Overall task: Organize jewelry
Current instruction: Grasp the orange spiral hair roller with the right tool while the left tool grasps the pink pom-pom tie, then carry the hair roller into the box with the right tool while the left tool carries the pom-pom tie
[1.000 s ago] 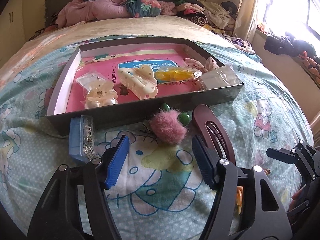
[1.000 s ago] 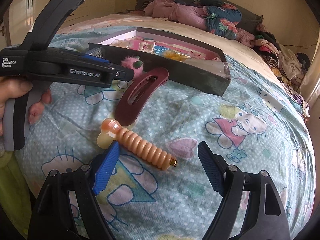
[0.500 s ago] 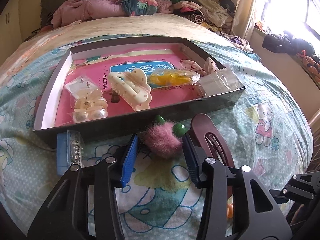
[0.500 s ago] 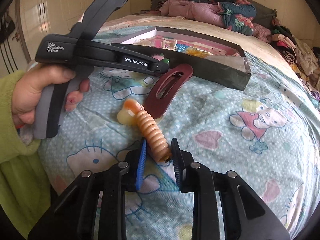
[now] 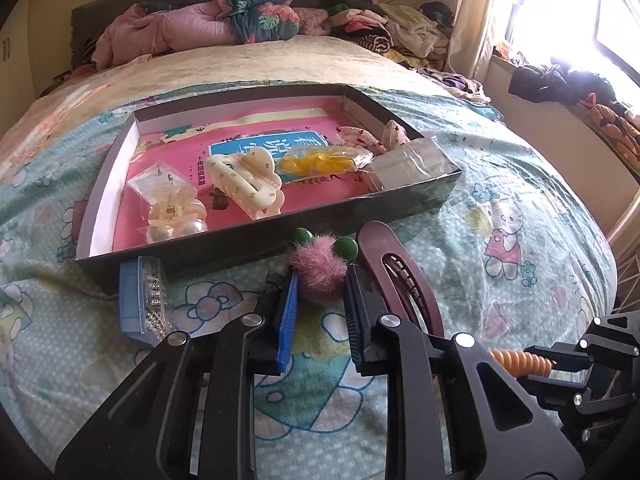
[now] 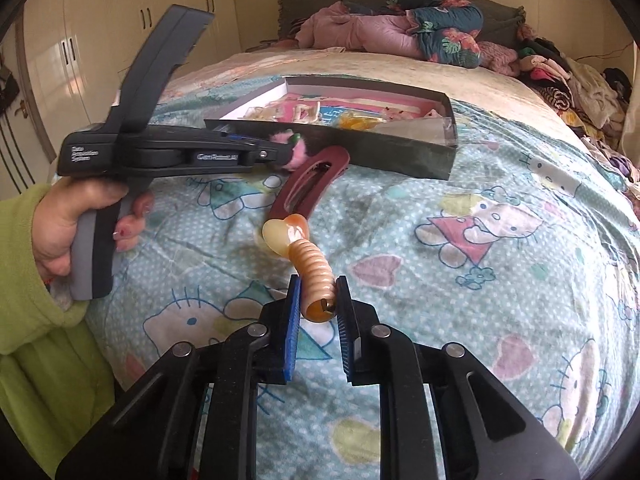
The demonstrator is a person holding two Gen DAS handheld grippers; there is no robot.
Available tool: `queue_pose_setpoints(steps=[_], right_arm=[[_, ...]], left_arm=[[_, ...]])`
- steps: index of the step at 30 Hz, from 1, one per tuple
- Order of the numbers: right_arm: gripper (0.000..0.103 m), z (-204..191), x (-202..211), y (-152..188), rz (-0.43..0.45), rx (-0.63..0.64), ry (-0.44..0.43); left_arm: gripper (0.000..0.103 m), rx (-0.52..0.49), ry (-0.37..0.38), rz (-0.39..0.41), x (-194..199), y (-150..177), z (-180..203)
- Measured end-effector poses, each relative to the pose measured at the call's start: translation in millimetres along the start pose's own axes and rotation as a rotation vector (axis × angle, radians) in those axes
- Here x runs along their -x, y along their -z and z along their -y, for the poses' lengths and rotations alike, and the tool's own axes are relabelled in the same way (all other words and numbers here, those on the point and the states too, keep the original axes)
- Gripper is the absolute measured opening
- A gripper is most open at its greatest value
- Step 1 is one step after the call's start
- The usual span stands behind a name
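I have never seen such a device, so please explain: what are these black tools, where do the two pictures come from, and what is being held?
A person holds one hand-held gripper in each hand; each carries a camera looking along its fingers. The left hand-held gripper has just closed on a pink fluffy hair tie. The right hand-held gripper has just closed on an orange ribbed hair clip. On the bed also lie a dark red hair clip, a blue box and a shallow tray of hair accessories.

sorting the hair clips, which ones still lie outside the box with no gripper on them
Only the long maroon clip: it lies loose on the bedspread by the box. The pink pom-pom clip and ribbed orange clip are each pinched in a hand-held gripper.
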State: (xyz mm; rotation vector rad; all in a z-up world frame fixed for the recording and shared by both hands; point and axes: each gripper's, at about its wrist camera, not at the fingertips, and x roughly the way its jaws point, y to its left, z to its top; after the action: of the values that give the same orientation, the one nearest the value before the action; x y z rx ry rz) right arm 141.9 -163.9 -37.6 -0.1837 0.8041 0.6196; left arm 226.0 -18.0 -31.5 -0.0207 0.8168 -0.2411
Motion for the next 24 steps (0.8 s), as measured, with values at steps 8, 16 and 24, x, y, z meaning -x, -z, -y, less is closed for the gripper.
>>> queue_pose_setpoints(steps=[8, 16, 24], right_arm=[[0.017, 8.6, 11.6, -4.7, 0.043, -0.047, 0.0], [0.017, 6.9, 20.6, -19.6, 0.09, -0.066, -0.005], [0.017, -10.1, 18.5, -48.8, 0.131, -0.037, -0.023]], left_arm=[[0.015, 0.01, 0.016, 0.023, 19.3, 6.1, -0.1], [0.015, 0.021, 0.016, 0.058, 40.3, 8.3, -6.5], [0.015, 0.059, 0.001, 0.102, 61.7, 5.8, -25.8]])
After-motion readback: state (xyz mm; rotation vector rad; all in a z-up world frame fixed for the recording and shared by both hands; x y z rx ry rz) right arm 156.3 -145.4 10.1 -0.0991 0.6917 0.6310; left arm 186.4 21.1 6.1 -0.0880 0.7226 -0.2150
